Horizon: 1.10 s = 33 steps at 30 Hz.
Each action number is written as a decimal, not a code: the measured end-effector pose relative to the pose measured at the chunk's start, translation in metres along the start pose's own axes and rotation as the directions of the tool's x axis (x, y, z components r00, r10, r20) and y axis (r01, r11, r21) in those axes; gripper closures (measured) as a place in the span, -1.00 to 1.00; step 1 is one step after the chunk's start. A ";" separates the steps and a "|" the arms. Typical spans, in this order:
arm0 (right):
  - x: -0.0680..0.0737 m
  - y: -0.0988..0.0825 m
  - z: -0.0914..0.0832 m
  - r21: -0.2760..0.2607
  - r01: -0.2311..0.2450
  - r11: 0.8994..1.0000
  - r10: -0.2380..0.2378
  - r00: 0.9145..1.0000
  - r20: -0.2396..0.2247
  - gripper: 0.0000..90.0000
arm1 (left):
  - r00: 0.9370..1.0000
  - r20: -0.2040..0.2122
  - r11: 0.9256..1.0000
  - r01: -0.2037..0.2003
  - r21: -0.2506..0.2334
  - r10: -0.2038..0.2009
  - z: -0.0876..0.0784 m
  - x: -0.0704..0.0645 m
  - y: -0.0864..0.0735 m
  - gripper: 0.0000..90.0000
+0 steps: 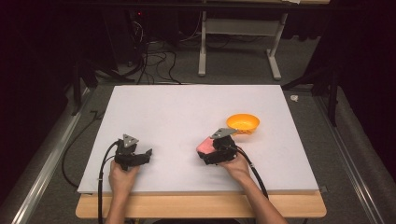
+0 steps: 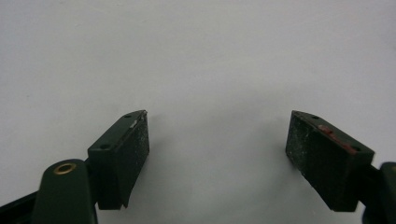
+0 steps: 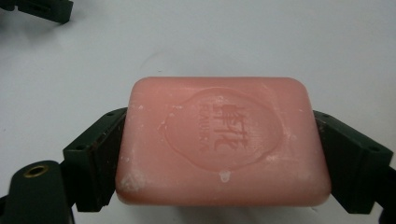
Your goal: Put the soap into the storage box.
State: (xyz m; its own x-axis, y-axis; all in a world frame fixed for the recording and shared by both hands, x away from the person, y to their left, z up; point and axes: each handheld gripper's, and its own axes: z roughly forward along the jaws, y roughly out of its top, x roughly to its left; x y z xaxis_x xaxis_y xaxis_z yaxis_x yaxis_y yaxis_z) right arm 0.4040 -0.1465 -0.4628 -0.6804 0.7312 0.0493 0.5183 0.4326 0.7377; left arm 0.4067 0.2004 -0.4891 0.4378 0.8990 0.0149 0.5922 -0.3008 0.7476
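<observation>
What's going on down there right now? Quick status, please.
Right gripper shut on pink soap, near table front. Left gripper open, empty. Orange bowl just beyond the soap; nothing between them.

Bright tabletop, dark surroundings, soft close-ups

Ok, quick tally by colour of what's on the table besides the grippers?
Pink: 1, the soap, held between the right gripper fingers.
Orange: 1, the bowl, resting on the table.
Total: 2.
</observation>
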 end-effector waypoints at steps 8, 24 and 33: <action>-0.004 -0.005 -0.009 -0.005 -0.012 1.000 0.012 1.000 0.005 -0.70 | 1.000 0.000 1.000 -0.001 0.000 0.001 0.000 0.000 0.000 -0.51; -0.007 -0.016 -0.023 -0.004 -0.018 1.000 0.018 0.999 0.036 -0.70 | 1.000 0.002 1.000 0.003 0.000 -0.003 0.000 0.000 0.000 -0.51; -0.011 -0.023 -0.035 -0.014 -0.026 1.000 0.026 0.998 0.065 -0.70 | 1.000 0.003 1.000 0.003 0.001 -0.003 0.000 0.000 0.000 -0.51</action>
State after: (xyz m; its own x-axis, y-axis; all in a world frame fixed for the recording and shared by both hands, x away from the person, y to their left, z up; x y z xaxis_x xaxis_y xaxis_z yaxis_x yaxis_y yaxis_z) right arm 0.3813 -0.1835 -0.4567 -0.6313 0.7751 0.0249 0.5285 0.4066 0.7453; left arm 0.4070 0.2007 -0.4892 0.4380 0.8989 0.0104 0.5941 -0.2981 0.7471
